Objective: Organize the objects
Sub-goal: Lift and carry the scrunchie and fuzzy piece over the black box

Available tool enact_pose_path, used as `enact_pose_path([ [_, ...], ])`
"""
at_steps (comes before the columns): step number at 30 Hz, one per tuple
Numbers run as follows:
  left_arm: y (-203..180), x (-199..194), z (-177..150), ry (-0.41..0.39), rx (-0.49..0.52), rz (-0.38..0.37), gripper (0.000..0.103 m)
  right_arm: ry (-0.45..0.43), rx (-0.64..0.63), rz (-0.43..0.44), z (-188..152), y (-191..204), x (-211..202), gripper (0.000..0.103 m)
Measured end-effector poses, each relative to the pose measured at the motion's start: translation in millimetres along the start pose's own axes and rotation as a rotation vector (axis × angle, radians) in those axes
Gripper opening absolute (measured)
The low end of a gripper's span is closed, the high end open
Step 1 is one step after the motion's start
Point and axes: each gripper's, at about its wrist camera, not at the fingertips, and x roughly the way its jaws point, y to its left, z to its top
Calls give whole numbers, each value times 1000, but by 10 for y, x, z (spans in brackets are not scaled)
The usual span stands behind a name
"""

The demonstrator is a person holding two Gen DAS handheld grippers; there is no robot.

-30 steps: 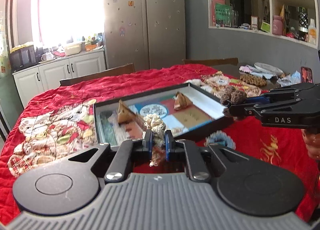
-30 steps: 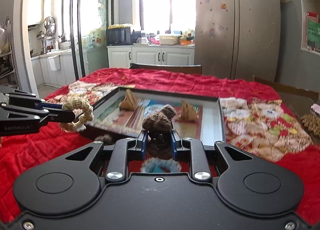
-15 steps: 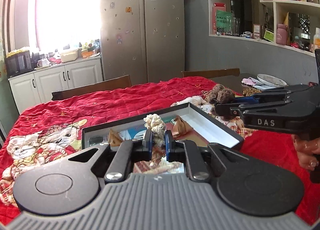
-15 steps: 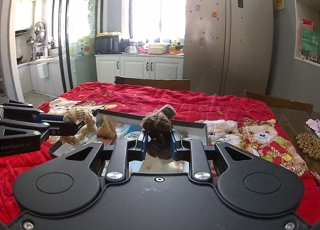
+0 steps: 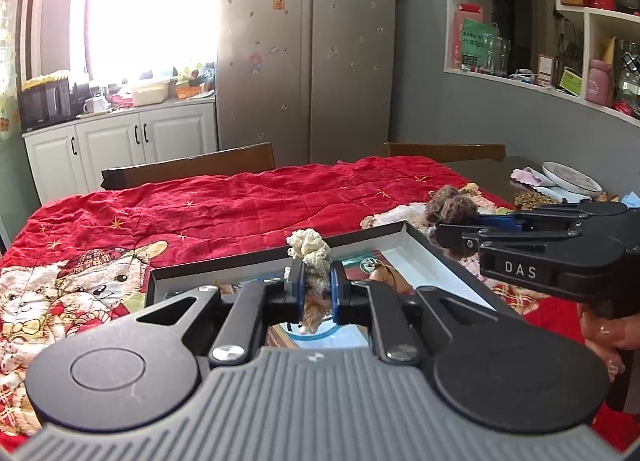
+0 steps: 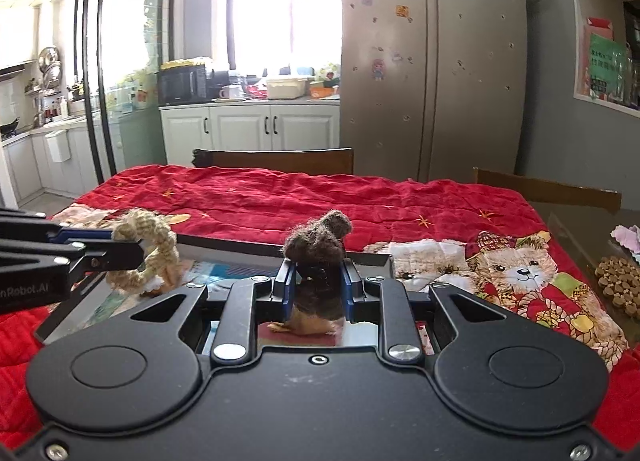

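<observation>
My left gripper [image 5: 316, 293] is shut on a cream knitted scrunchie [image 5: 310, 251], held above a shallow black-rimmed box [image 5: 240, 265] on the red quilt. In the right wrist view the same scrunchie [image 6: 154, 249] hangs from the left gripper [image 6: 132, 251] at the left. My right gripper [image 6: 316, 285] is shut on a dark brown woolly scrunchie [image 6: 318, 245], also over the box [image 6: 372, 259]. Seen from the left wrist, the right gripper [image 5: 444, 231] holds the brown scrunchie [image 5: 452, 209] over the box's right corner. Small tan cone-shaped pieces [image 5: 384, 275] lie inside the box.
A red quilt with teddy-bear patches [image 6: 516, 277] covers the table. Wooden chair backs [image 6: 276, 159] stand at its far side. To the right lie a white plate [image 5: 572, 179], a brown beaded mat [image 6: 618, 285] and a pink cloth. A person's hand [image 5: 604, 333] grips the right tool.
Both grippers have travelled forward over the box with their scrunchies still gripped; the box now sits lower and nearer in both views, mostly hidden behind the gripper bodies.
</observation>
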Motion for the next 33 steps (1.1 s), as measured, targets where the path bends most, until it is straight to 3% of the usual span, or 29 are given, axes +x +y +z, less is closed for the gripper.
enact_pose_path([
  [23,34,767,-109,85,-22,28,15,118,22,-69,-269,-153,832,22],
  [33,-28,900,-205,119,30,41,16,149,28,-92,-324,-179,889,22],
])
